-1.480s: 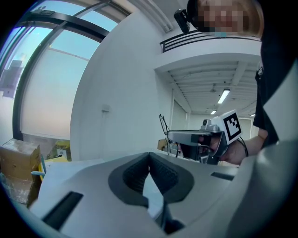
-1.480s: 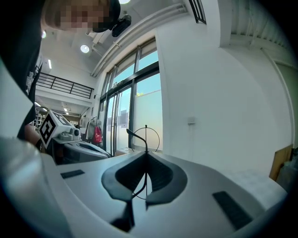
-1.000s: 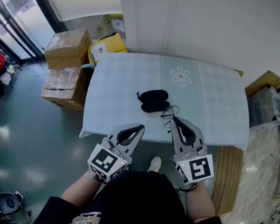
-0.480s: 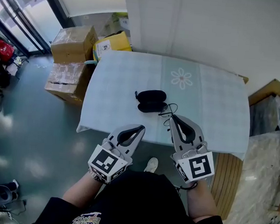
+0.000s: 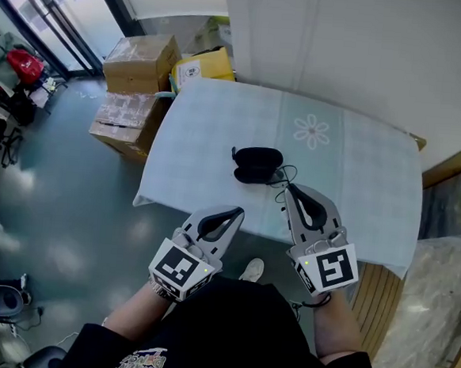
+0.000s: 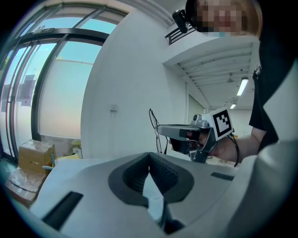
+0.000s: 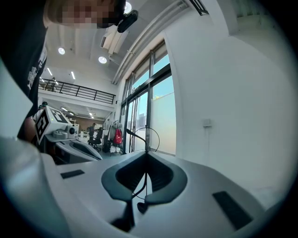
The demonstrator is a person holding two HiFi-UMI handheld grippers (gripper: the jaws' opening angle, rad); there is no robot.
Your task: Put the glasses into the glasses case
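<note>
A black glasses case lies open on the pale blue tablecloth of the table, near its front edge. My right gripper hangs just in front and to the right of the case, shut on thin wire-framed glasses. In the right gripper view the glasses stick up from the closed jaws, with one temple running down between them. My left gripper is shut on nothing, hovering over the table's front edge. The left gripper view shows the right gripper and the glasses beyond the closed jaws.
Cardboard boxes and a yellow box stand on the floor at the table's far left corner. A white wall runs behind the table. Wooden boards and plastic-wrapped goods lie to the right.
The head view has drifted, so table and case appear slightly further right. Both grippers keep the same stance, and the right one still holds the glasses.
</note>
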